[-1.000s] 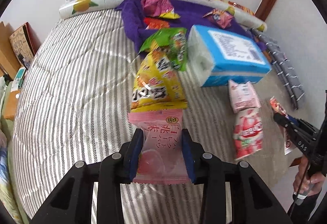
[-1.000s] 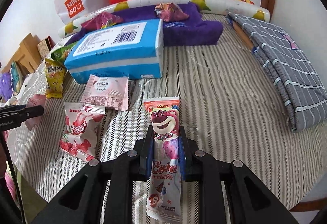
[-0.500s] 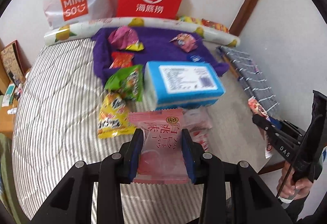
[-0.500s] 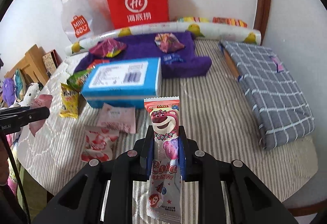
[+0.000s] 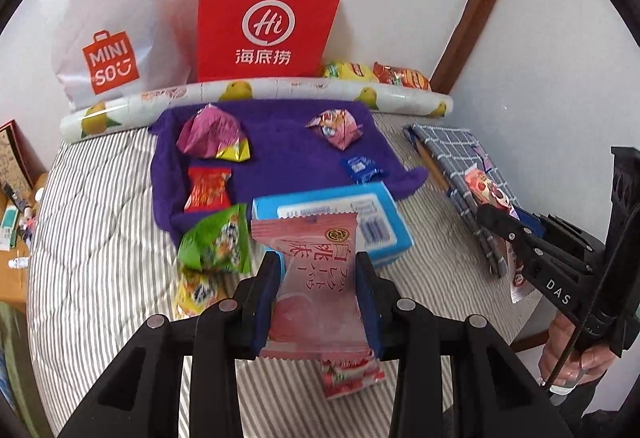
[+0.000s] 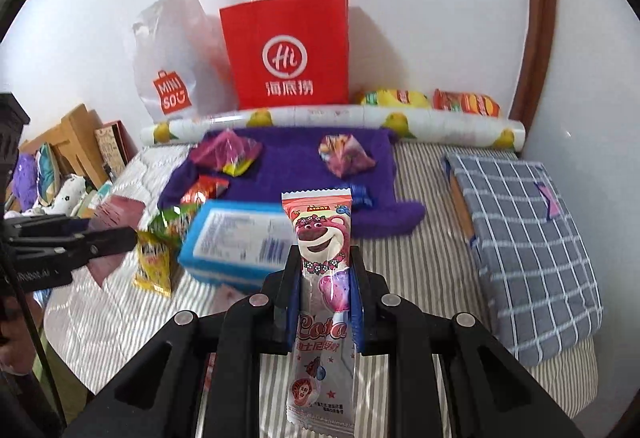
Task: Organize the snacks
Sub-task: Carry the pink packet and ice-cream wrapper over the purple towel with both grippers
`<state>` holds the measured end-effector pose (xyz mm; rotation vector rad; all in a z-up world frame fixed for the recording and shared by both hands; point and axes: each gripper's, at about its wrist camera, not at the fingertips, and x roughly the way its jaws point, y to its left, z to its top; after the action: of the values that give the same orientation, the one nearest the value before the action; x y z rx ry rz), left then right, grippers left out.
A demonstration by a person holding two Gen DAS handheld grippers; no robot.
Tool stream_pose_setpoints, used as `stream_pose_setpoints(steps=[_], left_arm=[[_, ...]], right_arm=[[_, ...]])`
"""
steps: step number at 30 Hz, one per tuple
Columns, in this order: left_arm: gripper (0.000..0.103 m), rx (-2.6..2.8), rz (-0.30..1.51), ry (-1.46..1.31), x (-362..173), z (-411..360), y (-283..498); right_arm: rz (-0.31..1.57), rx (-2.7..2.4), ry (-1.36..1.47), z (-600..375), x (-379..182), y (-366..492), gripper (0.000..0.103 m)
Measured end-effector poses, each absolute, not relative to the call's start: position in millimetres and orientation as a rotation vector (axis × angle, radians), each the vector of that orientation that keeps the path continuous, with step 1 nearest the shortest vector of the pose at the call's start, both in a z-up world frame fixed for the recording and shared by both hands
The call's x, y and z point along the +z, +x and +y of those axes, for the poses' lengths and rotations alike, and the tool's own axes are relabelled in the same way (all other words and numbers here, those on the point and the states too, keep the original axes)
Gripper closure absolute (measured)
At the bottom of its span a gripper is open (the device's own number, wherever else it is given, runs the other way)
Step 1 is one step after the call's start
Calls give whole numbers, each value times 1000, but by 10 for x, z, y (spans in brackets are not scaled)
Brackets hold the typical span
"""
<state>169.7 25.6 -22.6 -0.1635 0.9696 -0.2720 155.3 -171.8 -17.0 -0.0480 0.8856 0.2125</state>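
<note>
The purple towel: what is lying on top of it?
On the purple towel lie a magenta packet, a pink packet, a red one and a small blue one. The blue box hides its near edge.

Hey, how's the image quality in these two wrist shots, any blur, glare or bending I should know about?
Left wrist view: strong fisheye curve with dark corners; the pink wafer packet in the left claw is sharp, the green snack bag is motion-smeared. Right wrist view: same curve; the bear lollipop in the right claw is crisp, the blue tissue pack is blurred, and daylight sheens the striped bedcover.
</note>
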Motion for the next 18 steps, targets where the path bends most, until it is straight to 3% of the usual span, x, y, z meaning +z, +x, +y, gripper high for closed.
stream_pose_setpoints(steps=[18], left_arm=[[68, -249, 919, -210, -3, 408, 2532]], right_arm=[[837, 322, -3, -1531, 63, 2539, 82]])
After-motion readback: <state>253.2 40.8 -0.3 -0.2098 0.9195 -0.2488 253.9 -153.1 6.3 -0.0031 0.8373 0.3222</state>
